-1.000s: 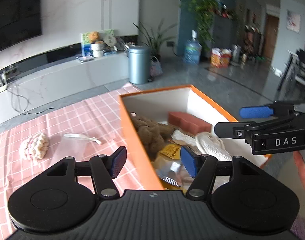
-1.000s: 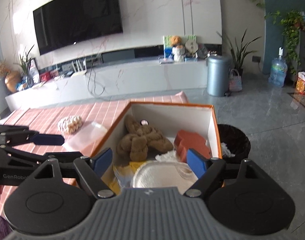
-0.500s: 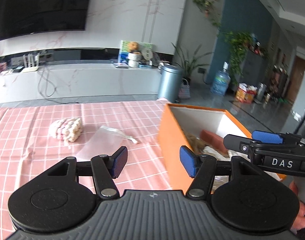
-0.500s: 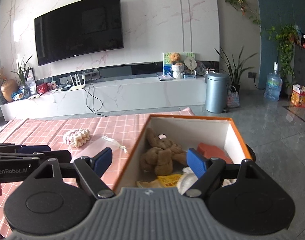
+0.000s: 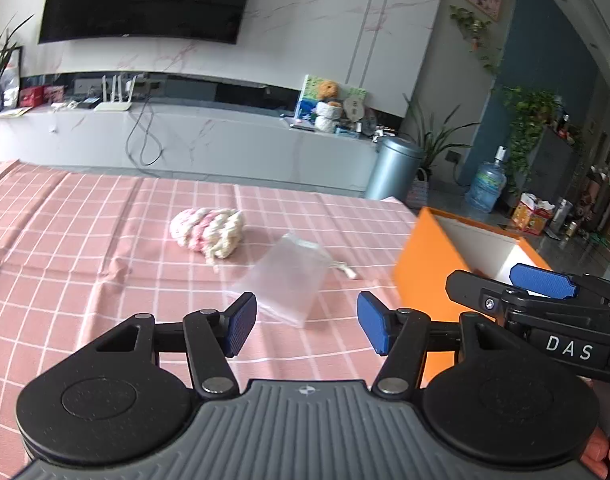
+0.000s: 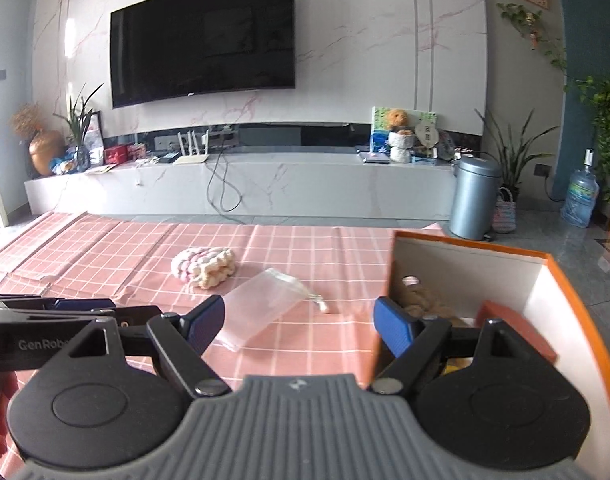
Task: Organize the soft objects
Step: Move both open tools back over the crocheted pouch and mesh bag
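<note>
Both grippers are swinging left, away from the orange box (image 6: 553, 276) toward the sheer pouch (image 5: 283, 284) and knitted bundle (image 5: 207, 232) lying mid-bench, so another pickup looks next. Left gripper (image 5: 305, 326) and right gripper (image 6: 299, 326) jaws are standing spread, empty.

Pink checked tablecloth (image 5: 85, 240): knitted bundle (image 5: 208, 231), clear pouch (image 5: 287, 285), orange box (image 5: 423, 264).

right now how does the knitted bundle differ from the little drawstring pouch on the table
The knitted bundle is a plump, rounded lump of chunky cream and pink yarn; the drawstring pouch lies flat and thin. The bundle is opaque, while the pouch is translucent, the checked tablecloth showing through. The pouch trails a cord; the bundle sits farther from the orange box. Both rest on the cloth, untouched.
</note>
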Available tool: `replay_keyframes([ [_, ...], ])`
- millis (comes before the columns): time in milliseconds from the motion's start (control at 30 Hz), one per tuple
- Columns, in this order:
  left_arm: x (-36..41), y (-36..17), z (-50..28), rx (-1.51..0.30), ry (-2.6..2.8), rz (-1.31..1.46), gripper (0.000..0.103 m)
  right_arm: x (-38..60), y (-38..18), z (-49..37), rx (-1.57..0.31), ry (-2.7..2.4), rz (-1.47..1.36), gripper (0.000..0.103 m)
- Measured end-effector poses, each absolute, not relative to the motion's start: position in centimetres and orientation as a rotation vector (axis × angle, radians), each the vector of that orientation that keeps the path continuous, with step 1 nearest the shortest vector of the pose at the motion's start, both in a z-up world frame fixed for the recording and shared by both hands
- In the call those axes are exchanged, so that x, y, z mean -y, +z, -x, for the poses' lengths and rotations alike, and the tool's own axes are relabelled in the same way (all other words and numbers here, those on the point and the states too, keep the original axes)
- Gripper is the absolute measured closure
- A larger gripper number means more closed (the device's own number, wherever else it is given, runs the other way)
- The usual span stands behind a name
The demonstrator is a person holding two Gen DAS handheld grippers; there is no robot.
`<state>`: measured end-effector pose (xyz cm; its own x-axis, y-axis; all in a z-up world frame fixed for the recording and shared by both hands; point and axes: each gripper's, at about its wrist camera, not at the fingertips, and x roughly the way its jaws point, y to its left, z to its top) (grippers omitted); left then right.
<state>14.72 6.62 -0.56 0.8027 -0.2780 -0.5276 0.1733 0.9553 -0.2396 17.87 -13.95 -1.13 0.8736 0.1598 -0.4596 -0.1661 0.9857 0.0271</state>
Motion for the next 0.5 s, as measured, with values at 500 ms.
replay_keyframes([
  [500,-11.0,-3.5,-19.3,-0.663,-0.169,0.154,0.040,8.2,-5.3,-25.1,-0.648,0.127,-0.040,0.006],
])
